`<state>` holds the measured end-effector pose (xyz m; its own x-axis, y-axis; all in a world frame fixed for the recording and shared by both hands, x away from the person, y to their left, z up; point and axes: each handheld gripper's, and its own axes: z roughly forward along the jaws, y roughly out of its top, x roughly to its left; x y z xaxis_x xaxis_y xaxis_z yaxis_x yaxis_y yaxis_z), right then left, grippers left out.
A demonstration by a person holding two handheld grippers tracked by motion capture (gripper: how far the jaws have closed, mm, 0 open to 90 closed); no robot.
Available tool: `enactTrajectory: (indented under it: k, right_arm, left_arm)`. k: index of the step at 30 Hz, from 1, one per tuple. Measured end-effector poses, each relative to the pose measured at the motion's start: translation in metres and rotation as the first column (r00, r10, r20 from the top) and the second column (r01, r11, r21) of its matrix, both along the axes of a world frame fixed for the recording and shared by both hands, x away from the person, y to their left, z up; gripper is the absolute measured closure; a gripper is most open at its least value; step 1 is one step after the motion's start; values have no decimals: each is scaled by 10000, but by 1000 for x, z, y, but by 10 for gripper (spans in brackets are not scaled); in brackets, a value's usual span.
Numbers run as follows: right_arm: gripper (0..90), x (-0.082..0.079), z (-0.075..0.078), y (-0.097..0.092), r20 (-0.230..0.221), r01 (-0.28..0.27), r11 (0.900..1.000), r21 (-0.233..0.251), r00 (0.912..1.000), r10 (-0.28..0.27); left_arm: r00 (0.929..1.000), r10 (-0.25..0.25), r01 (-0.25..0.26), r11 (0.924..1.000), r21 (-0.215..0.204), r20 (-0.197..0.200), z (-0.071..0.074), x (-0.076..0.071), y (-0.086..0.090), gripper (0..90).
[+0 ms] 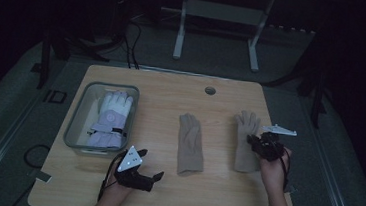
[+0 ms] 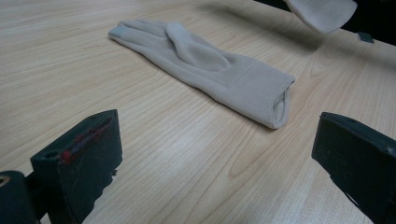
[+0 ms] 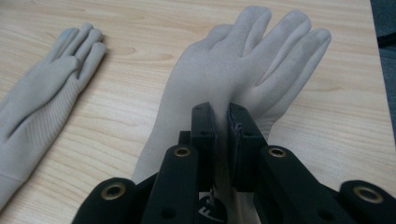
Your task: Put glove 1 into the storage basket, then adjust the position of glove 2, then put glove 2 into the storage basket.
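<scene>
the right gripper (image 3: 222,126) is pinched shut on the right beige glove (image 3: 243,70), a fold of cloth being held between its fingers. the left gripper (image 2: 215,154) is held wide apart, the other beige glove (image 2: 205,70) lying flat just beyond its fingertips on the table (image 2: 70,70).

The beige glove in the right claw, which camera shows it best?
The right gripper view: the right claw pinches the beige glove, fingers spread. The high view shows it small and dim; the left gripper view catches just its cuff.
</scene>
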<state>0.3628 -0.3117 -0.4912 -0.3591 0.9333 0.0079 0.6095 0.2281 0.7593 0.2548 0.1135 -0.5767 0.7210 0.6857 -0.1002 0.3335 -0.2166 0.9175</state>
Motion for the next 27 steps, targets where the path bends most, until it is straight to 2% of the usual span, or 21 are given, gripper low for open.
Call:
enactTrajectory:
  k: [7, 16, 27]
  right_arm:
    - [823, -2, 6, 5, -2, -8, 9999, 161, 10000, 8]
    - [822, -6, 16, 24, 192, -251, 9993, 291, 9995, 245]
    - [822, -9, 22, 58, 214, -709, 9954, 643, 9973, 696]
  left_arm:
    - [10000, 8, -8, 10000, 47, 3, 0, 0, 0, 19]
    - [10000, 26, -26, 10000, 56, 25, 0, 0, 0, 19]
    - [10000, 29, -29, 10000, 15, 92, 2, -1, 1, 19]
